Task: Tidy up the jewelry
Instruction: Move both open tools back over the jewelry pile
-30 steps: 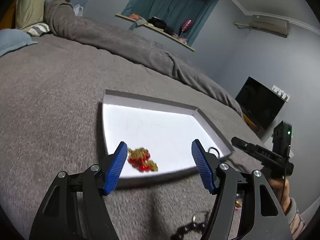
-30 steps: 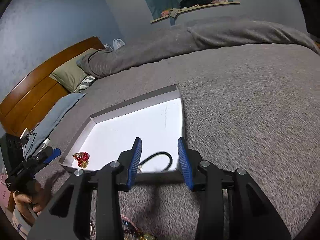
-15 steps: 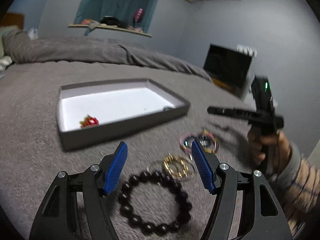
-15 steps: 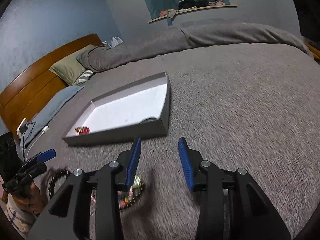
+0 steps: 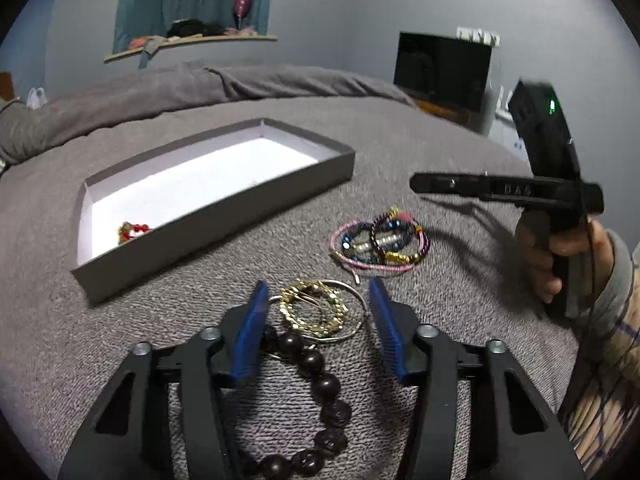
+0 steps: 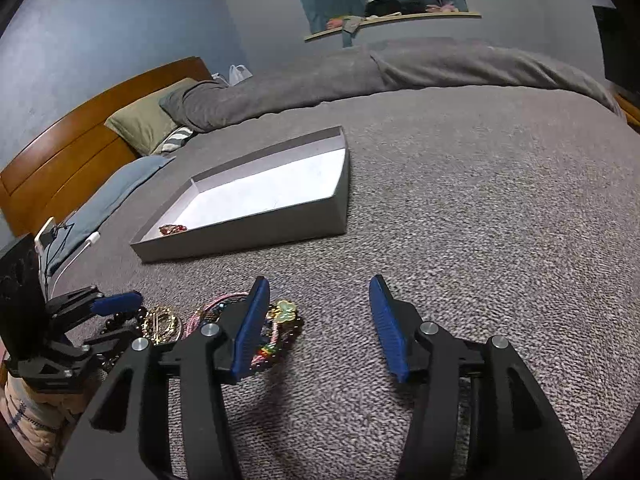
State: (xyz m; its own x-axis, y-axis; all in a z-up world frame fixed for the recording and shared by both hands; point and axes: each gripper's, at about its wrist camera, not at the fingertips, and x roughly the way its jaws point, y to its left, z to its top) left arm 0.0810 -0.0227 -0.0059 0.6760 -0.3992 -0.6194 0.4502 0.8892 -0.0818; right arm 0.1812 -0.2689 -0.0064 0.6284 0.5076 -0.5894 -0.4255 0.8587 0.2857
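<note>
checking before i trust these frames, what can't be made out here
- Dark bead bracelet: left wrist view, its near and left parts hidden behind the left gripper, whose jaws are closing around the gold bangles.
- Tangle of coloured bracelets: right wrist view, partly behind one finger of the right gripper, whose jaws are opening over bare blanket.
- Red and gold piece in the tray: too small and blurred to identify.

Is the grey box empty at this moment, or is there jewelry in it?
Not empty. The box holds one small red and gold piece near its left end; the rest of the visible white floor is bare.
</note>
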